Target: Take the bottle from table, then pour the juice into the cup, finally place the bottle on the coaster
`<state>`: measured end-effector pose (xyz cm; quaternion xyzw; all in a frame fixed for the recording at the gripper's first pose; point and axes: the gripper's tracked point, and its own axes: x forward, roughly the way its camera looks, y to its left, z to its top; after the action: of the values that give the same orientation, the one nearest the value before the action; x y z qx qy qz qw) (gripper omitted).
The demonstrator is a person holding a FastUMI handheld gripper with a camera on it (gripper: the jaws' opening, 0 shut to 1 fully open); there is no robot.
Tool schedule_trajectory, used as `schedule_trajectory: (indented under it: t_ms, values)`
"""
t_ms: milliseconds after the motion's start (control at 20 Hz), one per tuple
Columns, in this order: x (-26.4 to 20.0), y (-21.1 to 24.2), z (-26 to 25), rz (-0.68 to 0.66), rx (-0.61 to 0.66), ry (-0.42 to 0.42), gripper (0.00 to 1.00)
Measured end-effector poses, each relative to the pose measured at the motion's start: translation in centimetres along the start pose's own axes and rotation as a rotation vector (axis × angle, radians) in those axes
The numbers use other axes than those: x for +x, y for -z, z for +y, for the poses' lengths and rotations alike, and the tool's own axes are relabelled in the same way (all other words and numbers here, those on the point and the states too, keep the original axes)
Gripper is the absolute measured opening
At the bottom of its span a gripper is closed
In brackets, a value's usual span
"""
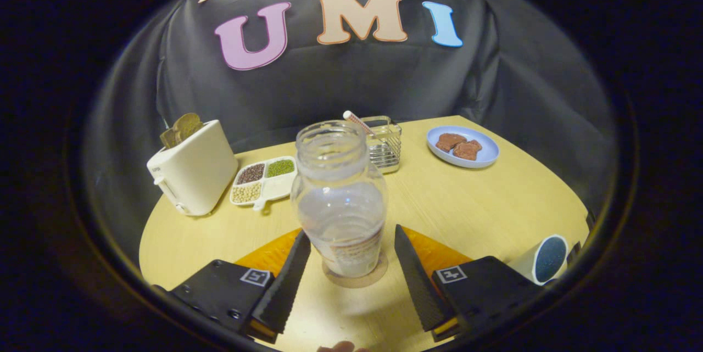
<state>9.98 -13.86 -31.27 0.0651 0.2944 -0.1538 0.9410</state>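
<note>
The gripper [351, 267] is seen released, its fingers [288, 280] spread to either side of the bottle [340, 204] with a gap left on each side. The bottle, clear and uncapped, is stood upright on the round coaster [357, 278] near the front edge of the desk [467, 204]. A cup [546, 260] lies tipped near the right edge. Further back, a toaster [192, 173] is set at the left edge, a divided tray of beans [263, 180] beside it, a wire rack [384, 143] behind the bottle, and a plate [463, 146] at the far right corner.
</note>
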Motion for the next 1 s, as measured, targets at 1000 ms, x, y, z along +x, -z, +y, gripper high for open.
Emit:
schedule_trajectory:
  t_ms: [1000]
  values:
    - [-4.5,-8.3,1.6,-0.198,0.093,-0.073,0.92]
